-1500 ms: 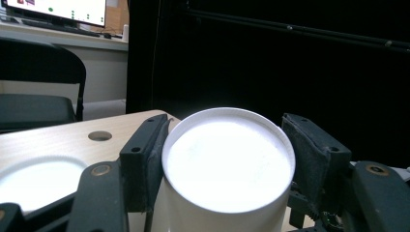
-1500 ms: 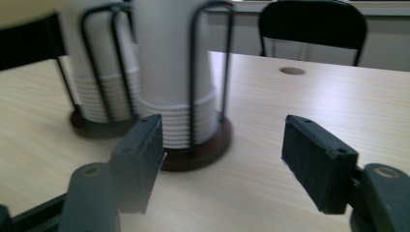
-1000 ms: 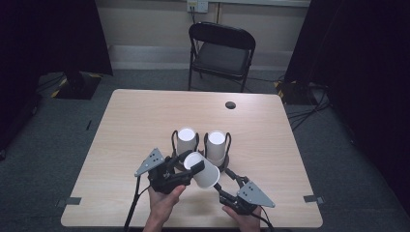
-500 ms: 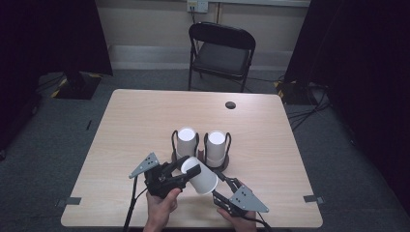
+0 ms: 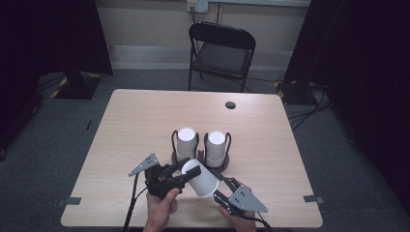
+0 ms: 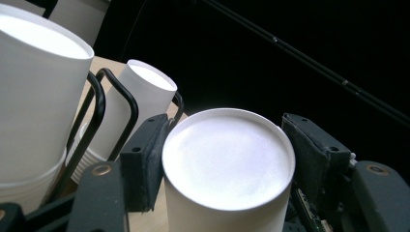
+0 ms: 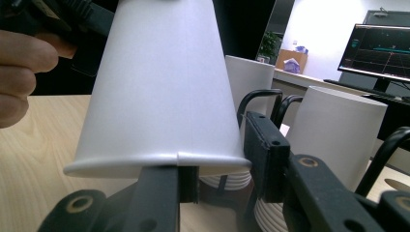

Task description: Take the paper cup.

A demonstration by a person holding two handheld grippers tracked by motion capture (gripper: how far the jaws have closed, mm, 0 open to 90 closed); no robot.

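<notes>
A white paper cup (image 5: 202, 181) lies tilted above the table's front part, its flat bottom (image 6: 227, 162) facing away from me. My left gripper (image 5: 189, 169) is shut on the cup near that bottom, a pad pressing on each side. My right gripper (image 5: 220, 189) is at the cup's wide rim (image 7: 159, 163). One of its jaws reaches in under the rim and the other pad (image 7: 266, 150) stands at the outside wall. Its jaws have just been closing with the cup wall between them, and a gap still shows.
Two black wire holders with stacks of white cups (image 5: 185, 142) (image 5: 216, 147) stand just behind the grippers. A small dark round spot (image 5: 230, 105) sits at the far side of the wooden table (image 5: 135, 125). A black folding chair (image 5: 222, 48) stands beyond it.
The left gripper and the cup have shifted slightly toward the table's front edge. The right gripper's jaws have narrowed around the cup's rim.
</notes>
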